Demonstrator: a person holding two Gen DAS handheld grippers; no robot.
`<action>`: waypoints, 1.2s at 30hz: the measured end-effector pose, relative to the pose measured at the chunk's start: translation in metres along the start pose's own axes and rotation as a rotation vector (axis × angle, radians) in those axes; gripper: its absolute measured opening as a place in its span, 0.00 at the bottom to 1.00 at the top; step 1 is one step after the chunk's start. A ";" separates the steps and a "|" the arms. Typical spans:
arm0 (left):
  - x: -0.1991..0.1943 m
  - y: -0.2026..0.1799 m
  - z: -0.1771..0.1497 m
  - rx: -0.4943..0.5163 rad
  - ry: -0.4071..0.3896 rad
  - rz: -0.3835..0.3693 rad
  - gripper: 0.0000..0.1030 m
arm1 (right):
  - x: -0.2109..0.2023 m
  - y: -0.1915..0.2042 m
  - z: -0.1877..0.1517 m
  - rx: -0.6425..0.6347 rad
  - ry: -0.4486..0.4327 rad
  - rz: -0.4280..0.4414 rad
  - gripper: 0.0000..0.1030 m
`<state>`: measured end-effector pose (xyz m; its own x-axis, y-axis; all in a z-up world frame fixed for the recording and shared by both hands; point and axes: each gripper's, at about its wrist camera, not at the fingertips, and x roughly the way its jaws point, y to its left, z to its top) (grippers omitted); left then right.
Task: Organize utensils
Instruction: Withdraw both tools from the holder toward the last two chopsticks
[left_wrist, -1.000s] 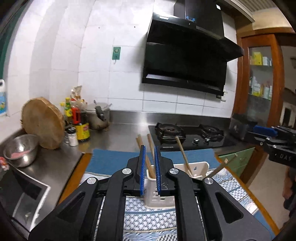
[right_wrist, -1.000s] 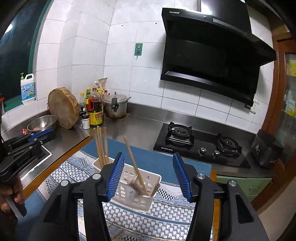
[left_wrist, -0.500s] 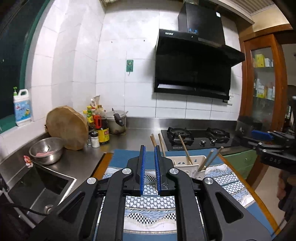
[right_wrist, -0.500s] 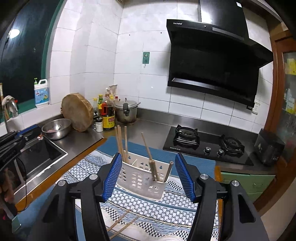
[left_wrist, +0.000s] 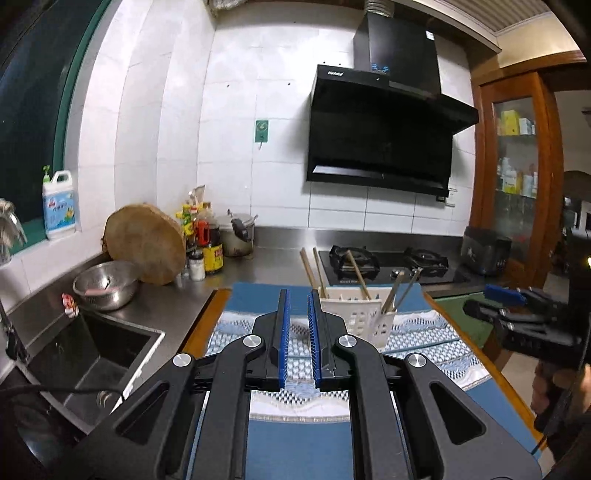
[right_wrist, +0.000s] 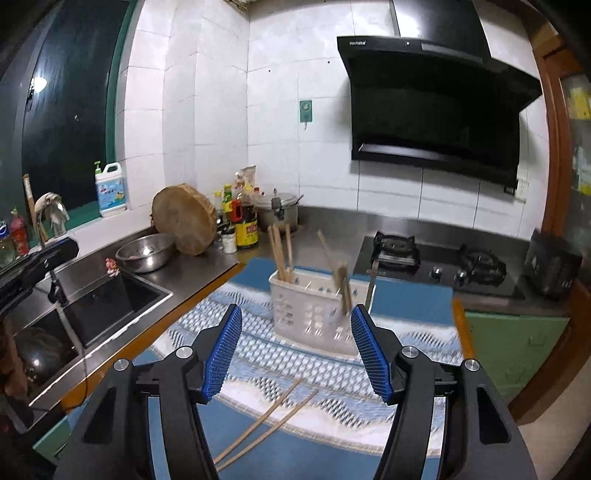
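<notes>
A white slotted utensil holder (right_wrist: 314, 314) stands on the blue patterned mat (right_wrist: 258, 354) and holds several wooden chopsticks (right_wrist: 280, 254) and a metal utensil. It also shows in the left wrist view (left_wrist: 354, 314). Two loose chopsticks (right_wrist: 266, 424) lie on the mat in front of it, below my right gripper (right_wrist: 295, 350), which is open and empty. My left gripper (left_wrist: 297, 325) has its jaws nearly together with nothing between them, held back from the holder.
A sink (right_wrist: 107, 306) lies at the left with a steel bowl (right_wrist: 144, 253), a round wooden board (right_wrist: 184, 219) and sauce bottles (right_wrist: 245, 221) behind. A gas hob (right_wrist: 436, 262) sits at the right. The mat's wooden table edge (right_wrist: 460, 332) is at the right.
Both grippers have pulled back and up from the holder, so it looks smaller and farther. The loose chopsticks on the mat have come into the right wrist view.
</notes>
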<state>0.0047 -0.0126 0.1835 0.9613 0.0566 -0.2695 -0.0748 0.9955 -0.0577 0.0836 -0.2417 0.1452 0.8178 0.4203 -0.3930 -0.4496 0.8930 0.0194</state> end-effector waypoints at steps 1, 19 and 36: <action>-0.002 0.003 -0.002 -0.001 -0.001 0.009 0.10 | -0.001 0.003 -0.009 -0.003 0.005 -0.005 0.58; -0.114 -0.014 -0.001 0.036 -0.148 0.121 0.40 | -0.010 0.023 -0.036 -0.014 0.001 0.024 0.58; -0.076 -0.013 -0.017 0.036 -0.027 0.071 0.40 | 0.000 0.032 -0.074 0.018 0.070 0.021 0.58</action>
<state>-0.0720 -0.0313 0.1879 0.9608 0.1287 -0.2457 -0.1339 0.9910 -0.0043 0.0426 -0.2251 0.0777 0.7810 0.4273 -0.4554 -0.4596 0.8870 0.0441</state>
